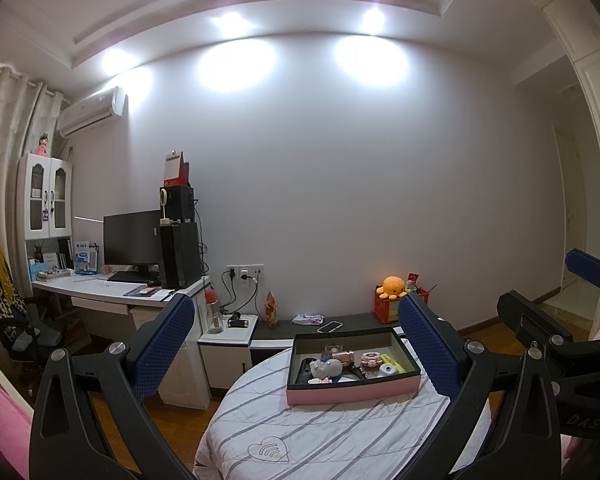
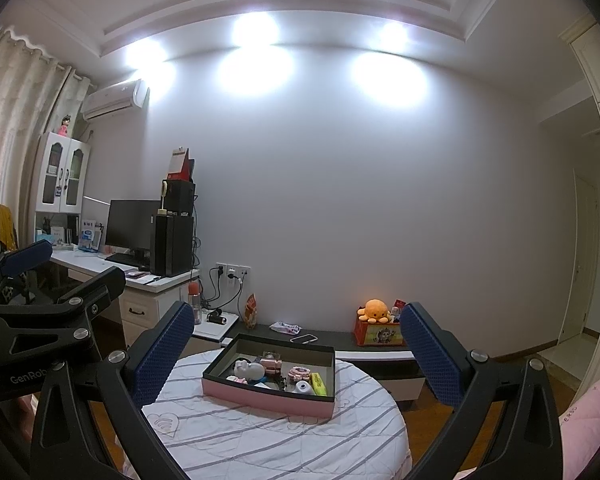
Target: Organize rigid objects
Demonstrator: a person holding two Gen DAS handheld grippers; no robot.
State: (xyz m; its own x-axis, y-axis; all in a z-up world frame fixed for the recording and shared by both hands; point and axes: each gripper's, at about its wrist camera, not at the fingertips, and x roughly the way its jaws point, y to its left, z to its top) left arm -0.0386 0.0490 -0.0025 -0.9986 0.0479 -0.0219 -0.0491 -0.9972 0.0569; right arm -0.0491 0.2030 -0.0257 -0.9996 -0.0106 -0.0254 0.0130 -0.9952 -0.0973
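A pink-sided tray [image 1: 352, 395] [image 2: 260, 399] with a dark inside rests on a round table under a striped white cloth [image 1: 300, 432] [image 2: 260, 436]. Several small items lie in it: a grey elephant figure [image 1: 327, 367] [image 2: 249, 369], a rose-gold piece [image 1: 342, 356] [image 2: 270, 364], a pink ring [image 1: 370, 359] [image 2: 299, 372], a yellow block [image 1: 392, 361] [image 2: 319, 384] and a white round piece [image 1: 388, 370] [image 2: 303, 388]. My left gripper [image 1: 296, 340] and my right gripper [image 2: 296, 344] both hang open and empty, short of the tray. The right gripper's body [image 1: 560, 320] shows at the left view's right edge.
A low dark bench [image 1: 340, 322] behind the table carries a phone [image 1: 330, 326], a cloth and a red box with an orange plush octopus [image 1: 392, 286]. A white desk [image 1: 116, 296] with monitor and computer tower stands at left, a pink cushion [image 2: 592, 416] at right.
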